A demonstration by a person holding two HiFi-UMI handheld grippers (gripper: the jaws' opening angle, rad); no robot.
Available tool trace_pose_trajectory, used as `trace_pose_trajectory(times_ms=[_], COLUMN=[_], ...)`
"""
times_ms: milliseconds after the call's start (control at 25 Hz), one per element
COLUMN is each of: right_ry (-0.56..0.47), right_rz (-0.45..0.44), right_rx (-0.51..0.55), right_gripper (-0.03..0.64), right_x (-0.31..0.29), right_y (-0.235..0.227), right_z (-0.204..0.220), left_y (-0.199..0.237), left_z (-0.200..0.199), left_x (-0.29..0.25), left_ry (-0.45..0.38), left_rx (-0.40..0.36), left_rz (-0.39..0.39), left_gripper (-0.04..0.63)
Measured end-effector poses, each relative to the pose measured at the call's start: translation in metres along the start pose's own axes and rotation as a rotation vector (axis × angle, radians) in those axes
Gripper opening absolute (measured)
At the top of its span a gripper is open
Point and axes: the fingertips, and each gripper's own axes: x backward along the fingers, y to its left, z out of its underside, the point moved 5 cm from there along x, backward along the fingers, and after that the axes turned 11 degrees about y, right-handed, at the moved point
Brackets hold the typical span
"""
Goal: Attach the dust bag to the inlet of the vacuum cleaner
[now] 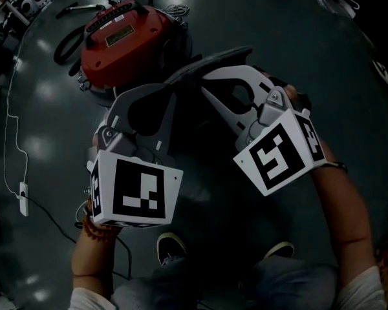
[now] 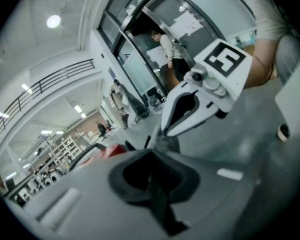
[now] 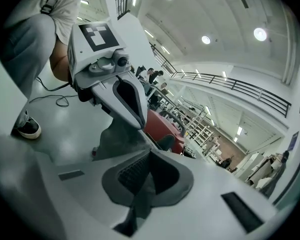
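Observation:
In the head view the red vacuum cleaner (image 1: 119, 37) stands on the dark floor at the upper left. A dark grey dust bag (image 1: 210, 60) hangs stretched between my two grippers, just right of the cleaner. My left gripper (image 1: 174, 88) is shut on the bag's left part, and my right gripper (image 1: 208, 77) is shut on its right part. In the left gripper view, grey fabric (image 2: 168, 142) hangs under the right gripper's tip (image 2: 163, 130), with the red cleaner (image 2: 107, 151) behind. In the right gripper view, the bag (image 3: 119, 134) hangs from the left gripper (image 3: 136, 124). The cleaner's inlet is hidden.
A white power strip (image 1: 23, 197) with its cable lies on the floor at the left. A black hose (image 1: 66, 44) curls beside the cleaner. The person's shoes (image 1: 171, 244) stand below the grippers. People and shelving (image 3: 200, 126) show far off.

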Motion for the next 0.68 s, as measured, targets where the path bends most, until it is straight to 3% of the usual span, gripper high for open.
trace_pose_trajectory(times_ms=[680], right_ry=[-0.002], right_rz=[-0.006], right_rx=[0.014], right_gripper=[0.009], right_x=[-0.010], right_y=[0.001], right_z=[-0.001], left_y=[0.002], left_z=[0.004], left_x=[-0.008], left_ry=[0.010], left_rx=[-0.019], left_rz=[-0.005], left_gripper=[0.003])
